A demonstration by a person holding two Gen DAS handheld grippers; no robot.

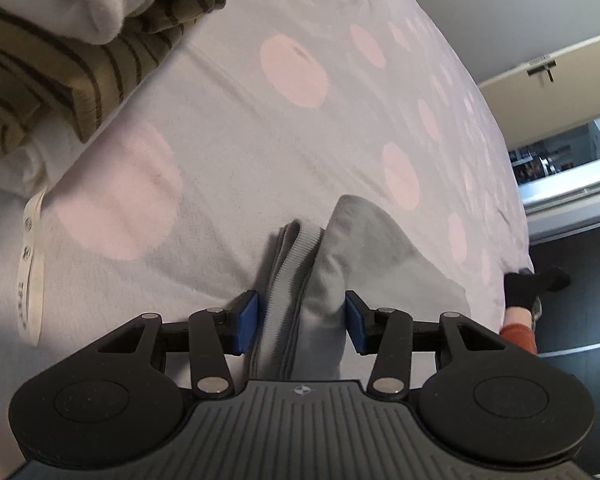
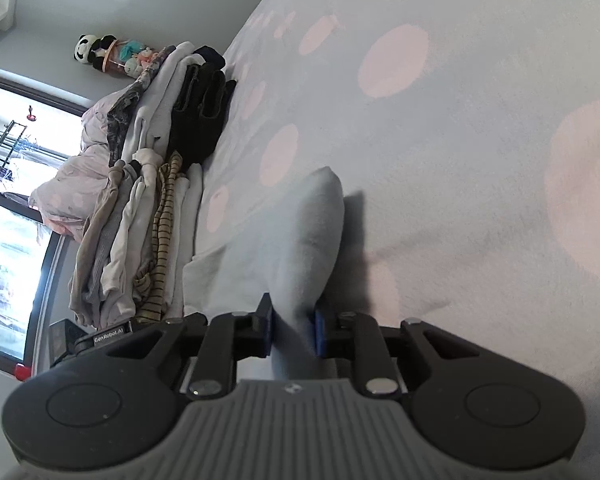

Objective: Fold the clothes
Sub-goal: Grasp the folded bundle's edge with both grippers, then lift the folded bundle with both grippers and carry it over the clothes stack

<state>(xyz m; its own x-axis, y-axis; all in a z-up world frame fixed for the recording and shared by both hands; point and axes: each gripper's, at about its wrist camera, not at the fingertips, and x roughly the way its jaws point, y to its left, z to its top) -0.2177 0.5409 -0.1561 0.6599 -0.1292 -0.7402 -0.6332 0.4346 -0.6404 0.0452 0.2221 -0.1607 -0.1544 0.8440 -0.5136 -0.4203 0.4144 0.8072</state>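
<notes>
The grey garment [image 1: 332, 264] lies bunched on the dotted bed sheet [image 1: 228, 152]. The left tool [image 1: 300, 324] straddles its ribbed edge, pads apart from the cloth, released. The right tool [image 2: 292, 330] is clenched on a fold of it [image 2: 308, 232]. Folded clothes [image 2: 148, 200] are stacked nearby.

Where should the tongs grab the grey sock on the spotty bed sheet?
Probably the ribbed cuff of the soft grey sock, coming in from its open end. There the fabric bunches into a raised ridge that both pads can straddle, while the toe lies flat on the pink-spotted bed sheet.
</notes>
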